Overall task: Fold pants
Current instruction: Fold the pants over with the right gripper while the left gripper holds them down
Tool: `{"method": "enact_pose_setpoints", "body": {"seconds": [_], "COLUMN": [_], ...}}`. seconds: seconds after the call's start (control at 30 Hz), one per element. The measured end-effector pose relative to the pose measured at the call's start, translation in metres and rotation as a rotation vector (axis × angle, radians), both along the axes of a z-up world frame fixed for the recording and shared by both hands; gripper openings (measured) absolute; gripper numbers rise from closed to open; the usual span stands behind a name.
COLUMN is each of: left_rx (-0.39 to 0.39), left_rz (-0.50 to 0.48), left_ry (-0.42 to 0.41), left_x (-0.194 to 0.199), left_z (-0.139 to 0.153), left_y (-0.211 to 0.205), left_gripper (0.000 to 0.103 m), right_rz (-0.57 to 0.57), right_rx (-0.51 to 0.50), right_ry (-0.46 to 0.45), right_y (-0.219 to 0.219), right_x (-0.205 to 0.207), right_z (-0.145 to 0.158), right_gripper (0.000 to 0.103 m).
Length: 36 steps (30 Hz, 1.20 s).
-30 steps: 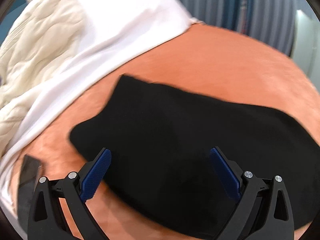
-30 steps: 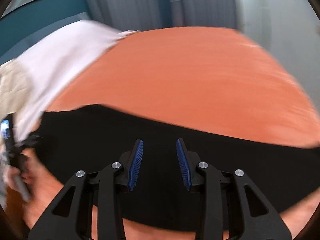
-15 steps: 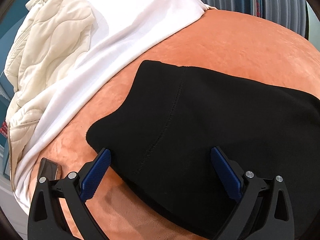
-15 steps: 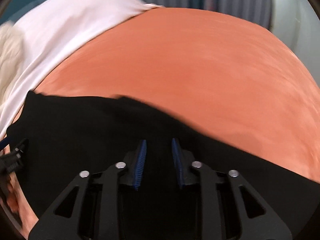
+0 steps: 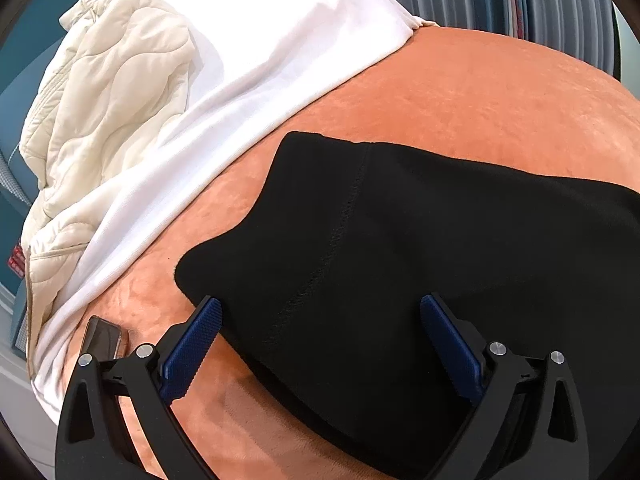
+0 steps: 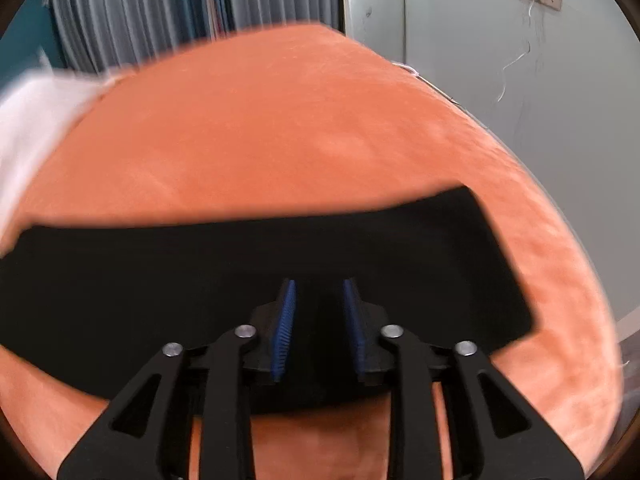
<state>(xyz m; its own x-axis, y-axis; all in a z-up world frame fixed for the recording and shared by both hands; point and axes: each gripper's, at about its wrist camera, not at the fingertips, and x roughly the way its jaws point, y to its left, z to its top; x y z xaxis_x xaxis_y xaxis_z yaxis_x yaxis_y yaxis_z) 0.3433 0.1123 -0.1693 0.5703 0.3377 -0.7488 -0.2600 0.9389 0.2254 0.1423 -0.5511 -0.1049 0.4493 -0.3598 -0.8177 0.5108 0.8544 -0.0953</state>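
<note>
- Our right tool [image 6: 319, 308] has swung rightward; the black fabric pants' [image 6: 280, 280] squared end is now visible.
- Our left tool [image 5: 320, 344] has drawn nearer the pants.

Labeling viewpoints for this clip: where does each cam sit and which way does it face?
Left wrist: on the left hand-held gripper, jaws wide, looking down over one end of the black pants toward a white sheet, cream jacket and phone.
Right wrist: on the right hand-held gripper, jaws narrow with a gap, facing the pants' other end, curtains and wall.
Shared: pants, orange bed, sheet.
</note>
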Motion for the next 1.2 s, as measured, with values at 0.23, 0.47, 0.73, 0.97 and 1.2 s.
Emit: {"method": "enact_pose_setpoints", "body": {"seconds": [0.23,0.47,0.73,0.97,1.2], "left_rx": [-0.054,-0.055,-0.057,-0.084,-0.160], "left_rz": [0.000,-0.083,-0.134,-0.144,-0.157], "left_ry": [-0.048,-0.129,-0.115,-0.109,-0.138], "left_x": [-0.003,-0.012,-0.009,-0.013,-0.022], "left_z": [0.007,0.017,0.014,0.015,0.027], "left_y": [0.002,-0.014,-0.025,-0.024,-0.020], "left_gripper": [0.098,0.098,0.098,0.098,0.098], "right_rz": [-0.191,-0.230,-0.201,-0.201,0.103], "right_rx": [0.086,0.221,0.269,0.303,0.294], "right_ry": [-0.142,-0.176,-0.233,-0.275,-0.336], "right_y": [-0.075,-0.110,-0.110,-0.090,0.034], "right_x": [-0.056,-0.071,-0.080,-0.069,0.006], "right_z": [0.029,0.003,-0.006,0.015,0.083], "right_gripper": [0.030,0.049,0.036,0.020,0.020]}}
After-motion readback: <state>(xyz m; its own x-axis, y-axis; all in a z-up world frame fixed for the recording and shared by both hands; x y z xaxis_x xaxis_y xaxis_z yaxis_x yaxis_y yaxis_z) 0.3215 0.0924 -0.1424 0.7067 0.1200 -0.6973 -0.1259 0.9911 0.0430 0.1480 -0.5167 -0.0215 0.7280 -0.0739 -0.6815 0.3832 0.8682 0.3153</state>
